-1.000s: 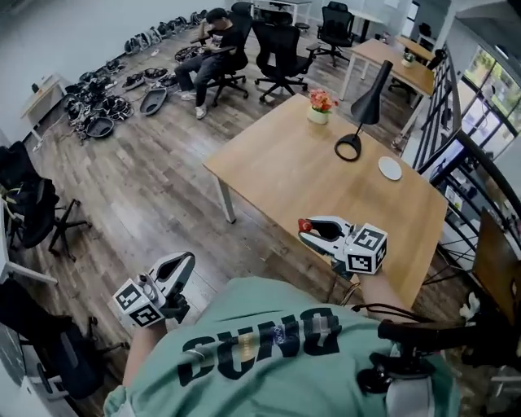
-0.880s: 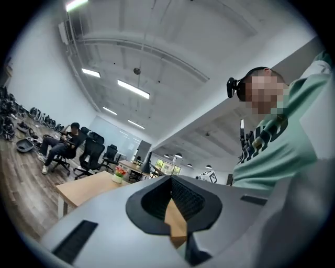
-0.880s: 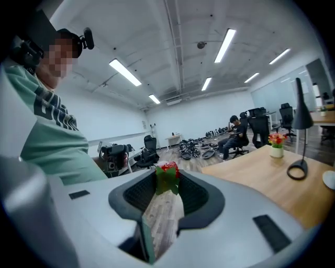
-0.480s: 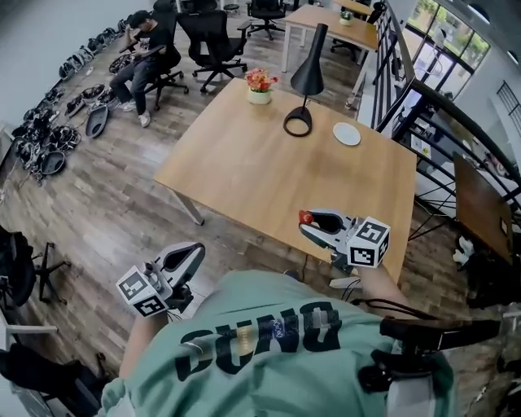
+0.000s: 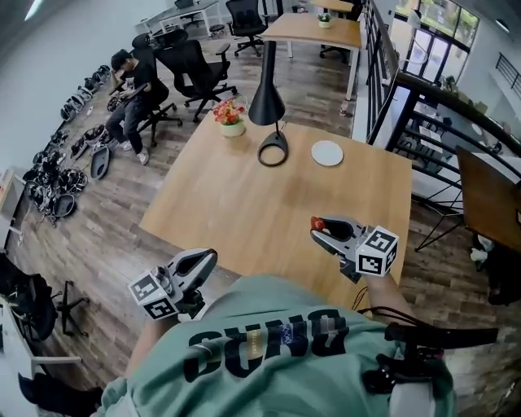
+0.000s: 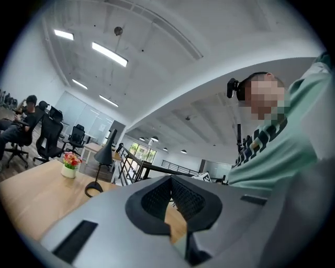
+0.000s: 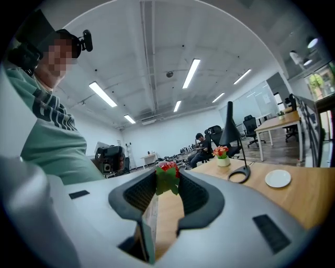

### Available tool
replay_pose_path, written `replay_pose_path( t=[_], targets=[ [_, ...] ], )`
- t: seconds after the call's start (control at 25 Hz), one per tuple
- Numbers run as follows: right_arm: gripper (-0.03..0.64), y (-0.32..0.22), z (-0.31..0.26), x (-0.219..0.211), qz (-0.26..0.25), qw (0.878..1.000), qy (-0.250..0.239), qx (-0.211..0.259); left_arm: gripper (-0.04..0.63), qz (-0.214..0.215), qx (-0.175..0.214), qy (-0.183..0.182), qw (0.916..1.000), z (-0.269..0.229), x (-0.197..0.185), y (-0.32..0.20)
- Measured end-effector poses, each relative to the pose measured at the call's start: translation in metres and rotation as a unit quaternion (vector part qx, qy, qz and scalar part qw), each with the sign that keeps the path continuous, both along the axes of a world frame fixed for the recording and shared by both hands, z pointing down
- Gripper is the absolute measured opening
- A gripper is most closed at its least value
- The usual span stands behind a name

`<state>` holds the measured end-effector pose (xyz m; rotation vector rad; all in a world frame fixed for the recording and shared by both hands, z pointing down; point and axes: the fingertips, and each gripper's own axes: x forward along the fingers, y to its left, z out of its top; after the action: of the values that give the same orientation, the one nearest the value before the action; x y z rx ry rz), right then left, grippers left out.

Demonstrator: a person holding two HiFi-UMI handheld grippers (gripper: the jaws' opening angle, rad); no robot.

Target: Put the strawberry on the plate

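- Right gripper (image 5: 320, 229) clamped the small red strawberry with green leaves (image 5: 317, 223) at its jaw tips, over the light wooden table (image 5: 244, 195).
- Left gripper (image 5: 203, 259) was closed and empty.
- Small round white plate (image 5: 327, 152) sat well apart; the tip-only hold risked dropping the strawberry on the way.

1. Floor (image 5: 122, 236): dark wood planks.
2. Light wooden table (image 5: 244, 204) stands mid-room. A black desk lamp (image 5: 267, 102) and potted flowers (image 5: 230, 112) sit near its far edge.
3. Black office chairs (image 5: 191, 65) beyond it; a second table (image 5: 313, 28) farther back.
4. Dark railing (image 5: 431, 88) runs along the right, with windows (image 5: 444, 16) behind.
5. Pale wall (image 5: 49, 41) at left. Ceiling strip lights (image 7: 191, 73) are lit.
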<state>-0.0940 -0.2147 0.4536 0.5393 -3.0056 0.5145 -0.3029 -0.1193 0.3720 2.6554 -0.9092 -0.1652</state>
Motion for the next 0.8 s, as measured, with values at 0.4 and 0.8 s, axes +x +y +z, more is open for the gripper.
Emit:
replay_pose_path(
  t=[0.4, 0.8],
  targets=[
    [0.137, -0.044, 0.05, 0.066, 0.079, 0.995, -0.019, -0.059, 0.005, 0.085, -0.043, -0.031, 0.9949, 0.026, 0.063, -0.075],
    [0.137, -0.103, 0.042, 0.012, 0.188, 0.981, 0.018, -0.05, 0.005, 0.176, -0.025, 0.008, 0.9841, 0.053, -0.015, -0.172]
  ],
)
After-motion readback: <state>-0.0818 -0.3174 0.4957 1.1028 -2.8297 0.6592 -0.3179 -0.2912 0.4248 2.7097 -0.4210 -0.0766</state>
